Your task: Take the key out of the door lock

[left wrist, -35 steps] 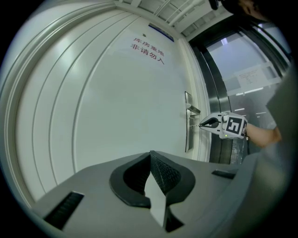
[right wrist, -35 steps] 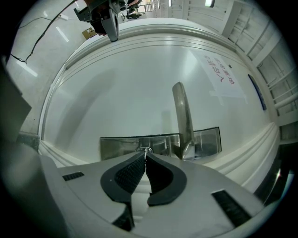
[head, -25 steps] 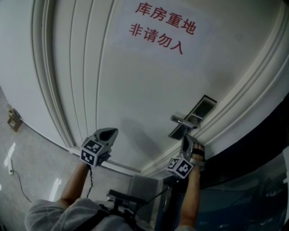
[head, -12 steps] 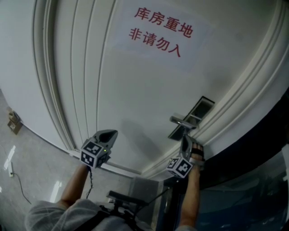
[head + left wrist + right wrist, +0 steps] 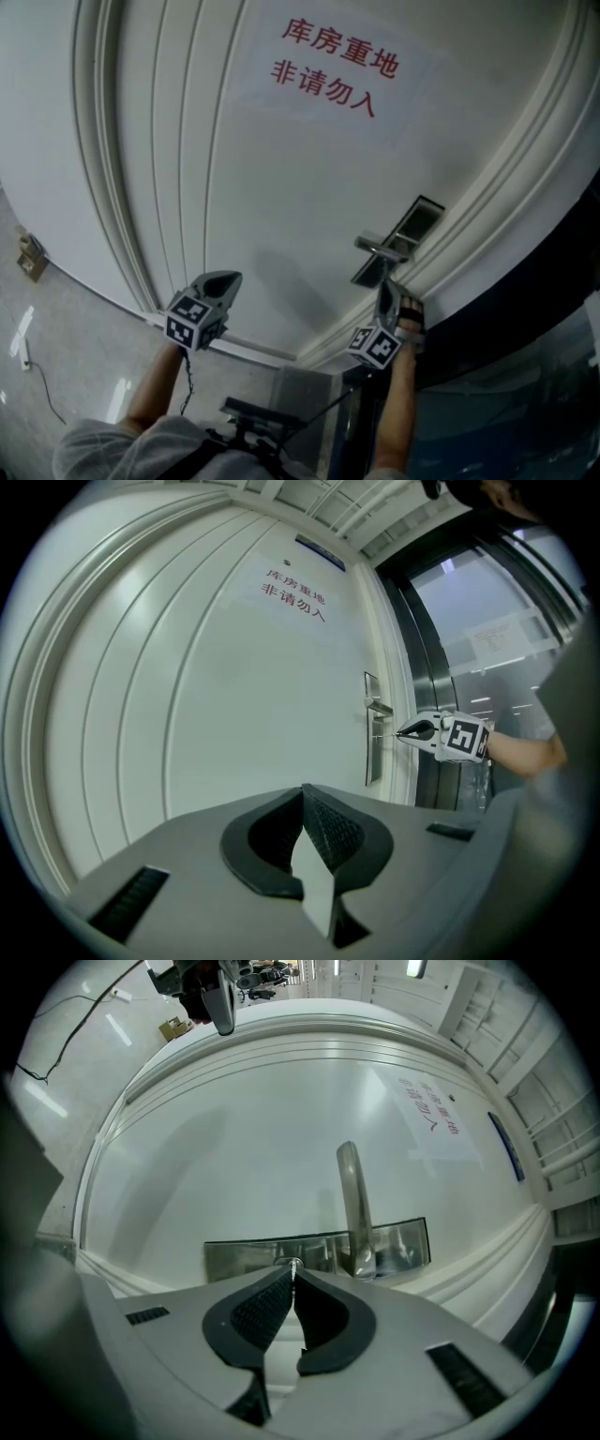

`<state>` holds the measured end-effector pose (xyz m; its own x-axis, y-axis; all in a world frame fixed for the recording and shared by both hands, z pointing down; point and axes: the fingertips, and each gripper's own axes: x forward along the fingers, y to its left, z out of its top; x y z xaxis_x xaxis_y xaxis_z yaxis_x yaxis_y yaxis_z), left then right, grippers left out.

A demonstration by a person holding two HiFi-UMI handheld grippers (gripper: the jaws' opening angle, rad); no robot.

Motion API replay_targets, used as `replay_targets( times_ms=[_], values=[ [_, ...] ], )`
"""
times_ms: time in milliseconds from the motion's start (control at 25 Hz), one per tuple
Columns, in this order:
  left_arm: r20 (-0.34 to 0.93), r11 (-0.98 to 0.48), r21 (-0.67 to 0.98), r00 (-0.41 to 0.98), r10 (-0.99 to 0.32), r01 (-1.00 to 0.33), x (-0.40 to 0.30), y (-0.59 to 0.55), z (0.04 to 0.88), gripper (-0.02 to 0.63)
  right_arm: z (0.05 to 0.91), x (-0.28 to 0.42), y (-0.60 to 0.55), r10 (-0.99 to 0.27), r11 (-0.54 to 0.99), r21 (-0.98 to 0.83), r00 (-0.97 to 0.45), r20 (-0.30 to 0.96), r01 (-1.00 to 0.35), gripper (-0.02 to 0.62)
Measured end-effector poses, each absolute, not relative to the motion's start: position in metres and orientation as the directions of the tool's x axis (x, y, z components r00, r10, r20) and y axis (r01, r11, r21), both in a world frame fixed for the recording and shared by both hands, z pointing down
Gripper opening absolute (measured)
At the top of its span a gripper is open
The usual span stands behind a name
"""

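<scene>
My right gripper [image 5: 293, 1277] is pinched shut on the key [image 5: 294, 1263], whose small metal tip shows just past my pads; the key sits in the lock plate [image 5: 246, 1254] near the edge of the white door [image 5: 281, 197]; the lever handle [image 5: 352, 1199] juts from the same plate just beside my jaws, close but not touching them; my left gripper [image 5: 302, 794] hangs well apart from the lock, jaws together on nothing, facing the door's bare panel; a sign [image 5: 330, 66] in red characters sits higher on the door; a dark glass panel [image 5: 525, 394] borders the frame; a thin cable [image 5: 39, 384] trails over the floor [image 5: 66, 319].
</scene>
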<state>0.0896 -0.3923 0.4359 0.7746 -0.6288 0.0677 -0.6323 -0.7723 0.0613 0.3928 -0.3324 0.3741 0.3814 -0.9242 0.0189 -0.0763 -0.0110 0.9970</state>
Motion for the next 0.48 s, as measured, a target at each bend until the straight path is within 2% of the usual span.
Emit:
replay_targets(
  times_ms=[120,480],
  values=[
    [0.071,-0.775,0.063,0.777,-0.626,-0.629,0.085,-0.388,0.436,-0.007,0.37,0.385,-0.322,-0.925,-0.036,0.992,0.38,0.012,-0.119,0.02],
    [0.073,-0.794,0.053,0.795,-0.602,-0.606,0.082,-0.37,0.439,-0.007,0.367,0.358,-0.267,-0.922,-0.16,0.912,0.388,0.0,-0.379,0.02]
  ],
)
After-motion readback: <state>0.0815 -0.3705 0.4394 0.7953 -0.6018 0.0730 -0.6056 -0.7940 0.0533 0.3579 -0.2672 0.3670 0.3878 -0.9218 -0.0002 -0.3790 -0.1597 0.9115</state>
